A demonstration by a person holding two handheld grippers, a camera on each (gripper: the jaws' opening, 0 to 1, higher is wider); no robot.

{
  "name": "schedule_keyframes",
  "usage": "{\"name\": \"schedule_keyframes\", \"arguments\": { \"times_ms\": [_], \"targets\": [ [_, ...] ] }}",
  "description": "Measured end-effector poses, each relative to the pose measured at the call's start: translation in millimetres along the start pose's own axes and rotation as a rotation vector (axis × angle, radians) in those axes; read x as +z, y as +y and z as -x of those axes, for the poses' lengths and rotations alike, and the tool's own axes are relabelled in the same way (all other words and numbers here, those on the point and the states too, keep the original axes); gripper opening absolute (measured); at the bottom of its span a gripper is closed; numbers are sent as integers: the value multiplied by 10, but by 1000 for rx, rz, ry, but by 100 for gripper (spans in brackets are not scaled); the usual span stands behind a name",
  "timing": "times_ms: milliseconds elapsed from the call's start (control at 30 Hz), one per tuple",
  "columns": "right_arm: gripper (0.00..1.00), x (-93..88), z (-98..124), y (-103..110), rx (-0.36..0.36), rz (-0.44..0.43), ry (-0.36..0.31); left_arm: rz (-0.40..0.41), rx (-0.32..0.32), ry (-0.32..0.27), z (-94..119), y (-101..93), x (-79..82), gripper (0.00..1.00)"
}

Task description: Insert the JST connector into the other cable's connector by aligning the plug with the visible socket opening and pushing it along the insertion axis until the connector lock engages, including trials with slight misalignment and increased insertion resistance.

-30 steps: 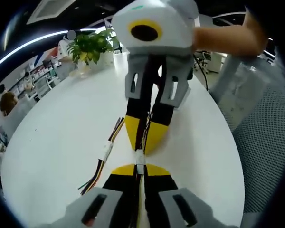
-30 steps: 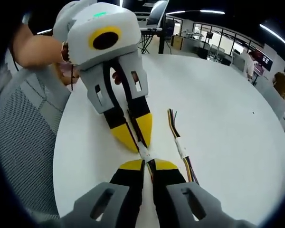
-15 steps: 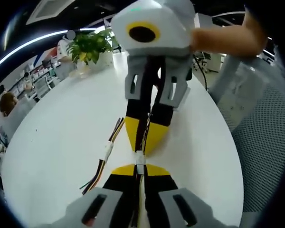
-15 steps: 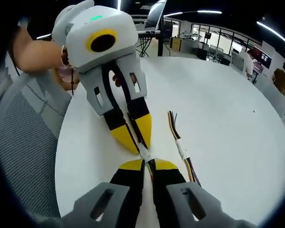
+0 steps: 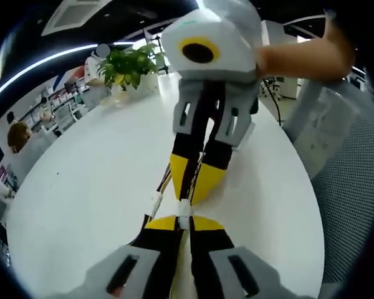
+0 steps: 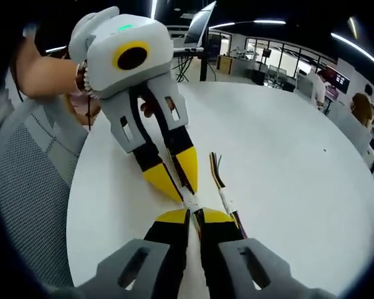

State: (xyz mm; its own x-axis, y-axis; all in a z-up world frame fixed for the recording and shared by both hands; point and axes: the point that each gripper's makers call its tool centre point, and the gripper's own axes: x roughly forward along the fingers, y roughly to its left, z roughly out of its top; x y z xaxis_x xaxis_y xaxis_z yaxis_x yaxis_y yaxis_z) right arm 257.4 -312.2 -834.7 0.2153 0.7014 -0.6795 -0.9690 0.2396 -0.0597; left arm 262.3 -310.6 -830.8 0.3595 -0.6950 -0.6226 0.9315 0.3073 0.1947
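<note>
Over the white round table (image 5: 81, 187) my two grippers meet tip to tip. My left gripper (image 5: 182, 219) is shut on a thin wire bundle that ends in a small white JST connector (image 5: 184, 209). Facing it, my right gripper (image 5: 192, 194) is shut on the other cable. In the right gripper view the joined white connectors (image 6: 191, 203) sit between my right gripper (image 6: 195, 215) and the left gripper (image 6: 182, 190). The jaws hide how far the plug sits in the socket.
A spare multi-coloured cable with a white connector (image 5: 156, 202) (image 6: 224, 199) lies on the table beside the tips. A potted plant (image 5: 128, 65) stands at the far edge. A grey mesh chair (image 5: 349, 187) is beside the table. A person's hand (image 6: 50, 68) holds the left gripper.
Both views have shifted a little with the hands, so the spare cable now looks nearer the tips. The grippers remain shut and tip to tip on the connectors.
</note>
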Motion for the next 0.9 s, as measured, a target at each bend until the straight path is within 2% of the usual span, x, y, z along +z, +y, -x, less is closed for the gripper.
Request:
{"name": "schedule_keyframes", "arguments": {
  "times_ms": [167, 500, 900],
  "targets": [
    [4, -4, -3, -48, -26, 45, -13, 15, 24, -5, 15, 55, 5, 2],
    [4, -77, -23, -126, -48, 3, -9, 37, 37, 40, 13, 102, -146, 4],
    [4, -139, -84, -129, -54, -15, -18, 53, 30, 51, -12, 75, -187, 7]
  ]
}}
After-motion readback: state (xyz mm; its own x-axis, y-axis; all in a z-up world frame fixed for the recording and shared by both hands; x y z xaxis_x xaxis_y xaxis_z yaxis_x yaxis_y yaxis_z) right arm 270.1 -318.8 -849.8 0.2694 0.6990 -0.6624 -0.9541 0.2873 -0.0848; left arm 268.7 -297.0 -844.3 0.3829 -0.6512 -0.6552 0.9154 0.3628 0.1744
